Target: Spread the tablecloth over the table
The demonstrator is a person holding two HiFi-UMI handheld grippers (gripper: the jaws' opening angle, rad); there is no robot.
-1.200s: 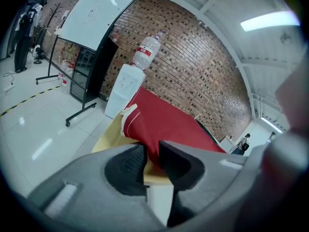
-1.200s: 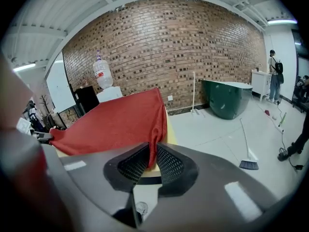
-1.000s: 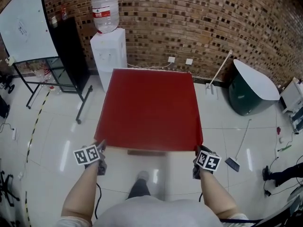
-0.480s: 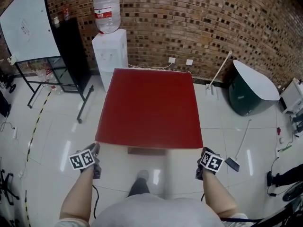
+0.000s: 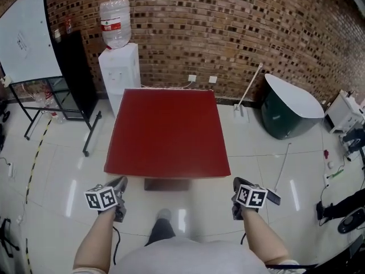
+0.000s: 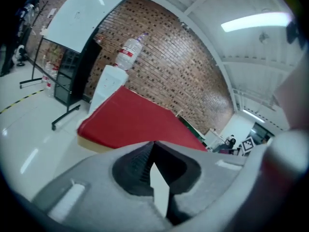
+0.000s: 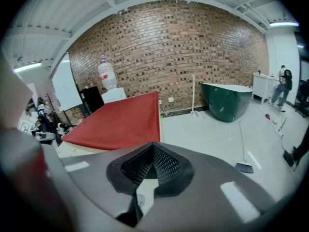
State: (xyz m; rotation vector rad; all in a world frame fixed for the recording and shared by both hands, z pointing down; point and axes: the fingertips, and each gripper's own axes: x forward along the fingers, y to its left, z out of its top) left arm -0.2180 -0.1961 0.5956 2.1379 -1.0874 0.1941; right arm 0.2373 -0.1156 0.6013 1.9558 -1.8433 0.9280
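Tablecloth [image 5: 166,131]: red, flat over counter [image 6: 94,144].
My left gripper [image 5: 121,182]: jaws just closed together, empty.
My right gripper [image 5: 236,182]: jaws just closed together, empty.

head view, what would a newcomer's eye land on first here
The bright red tablecloth, lying flat in the middle of the room, catches the eye first. Behind it runs a brick wall, with a white water dispenser by the cloth's far left corner and a dark green tub off to the right.
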